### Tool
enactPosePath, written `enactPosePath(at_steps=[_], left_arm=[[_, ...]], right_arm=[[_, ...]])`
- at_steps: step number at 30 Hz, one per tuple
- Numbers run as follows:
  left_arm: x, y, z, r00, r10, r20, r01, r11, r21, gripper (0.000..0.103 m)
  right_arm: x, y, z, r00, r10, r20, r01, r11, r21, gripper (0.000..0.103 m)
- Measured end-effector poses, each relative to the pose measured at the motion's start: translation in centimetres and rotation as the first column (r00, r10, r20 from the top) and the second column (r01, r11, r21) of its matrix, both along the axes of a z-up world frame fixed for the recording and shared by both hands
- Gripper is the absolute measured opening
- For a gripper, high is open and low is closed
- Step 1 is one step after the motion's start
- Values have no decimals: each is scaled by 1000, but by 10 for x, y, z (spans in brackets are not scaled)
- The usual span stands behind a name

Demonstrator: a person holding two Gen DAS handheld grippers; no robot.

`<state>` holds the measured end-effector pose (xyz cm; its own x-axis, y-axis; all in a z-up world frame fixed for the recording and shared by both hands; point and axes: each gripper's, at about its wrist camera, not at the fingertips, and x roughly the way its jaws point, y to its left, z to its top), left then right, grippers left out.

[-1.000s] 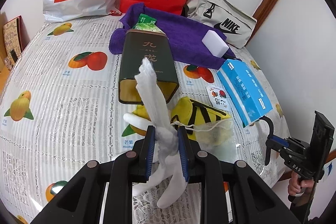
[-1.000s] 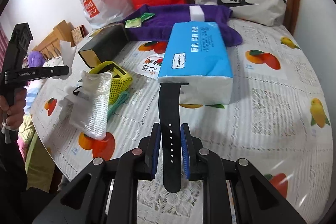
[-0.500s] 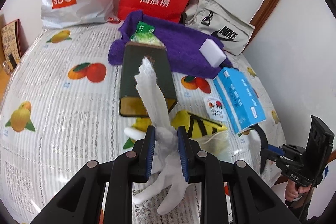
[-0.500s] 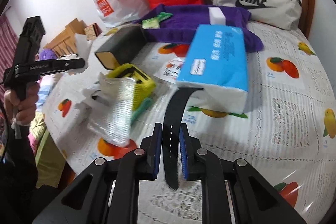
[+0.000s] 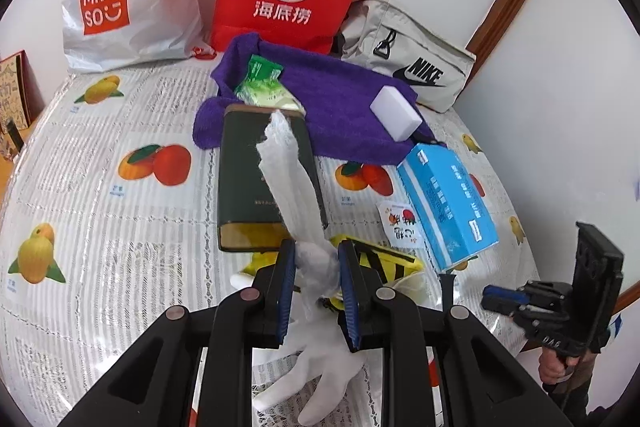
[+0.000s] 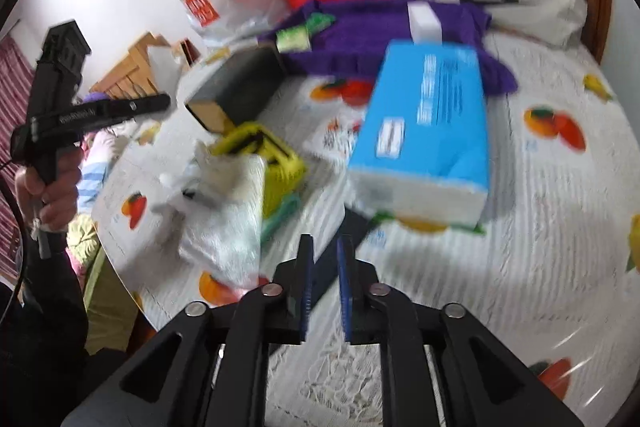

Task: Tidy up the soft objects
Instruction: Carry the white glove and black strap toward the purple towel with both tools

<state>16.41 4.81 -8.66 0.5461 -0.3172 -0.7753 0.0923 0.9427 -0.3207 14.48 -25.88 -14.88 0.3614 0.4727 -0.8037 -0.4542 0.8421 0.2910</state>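
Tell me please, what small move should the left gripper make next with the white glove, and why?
Probably carry the white glove forward and lay it on the purple towel. The left gripper is shut on the glove, which hangs clear above the dark green box. The towel already bears a white sponge and a green packet, so it looks like the collecting place.
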Motion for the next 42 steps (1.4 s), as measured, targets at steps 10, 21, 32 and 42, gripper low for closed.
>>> enactPosePath(at_steps=[10,21,32,42], left_arm=[[-5,5,-13,1000,-6,-20,6,1000,-31,21],[-13,8,-18,1000,-22,-12,21,997,-79,21],[-18,3,-17,999,-38,-12,36,995,-89,21],[-18,0,-17,999,-45,-16,44,996,-81,21]], right_arm=[[-9,35,-35,993,-117,-12,115,986,-124,40],[-20,32,-34,992,-124,32,128,959,-253,39],[-30,39,-36,983,-147,113,169,960,-223,22],[-29,43,-39,976,-160,150,189,960,-208,21]])
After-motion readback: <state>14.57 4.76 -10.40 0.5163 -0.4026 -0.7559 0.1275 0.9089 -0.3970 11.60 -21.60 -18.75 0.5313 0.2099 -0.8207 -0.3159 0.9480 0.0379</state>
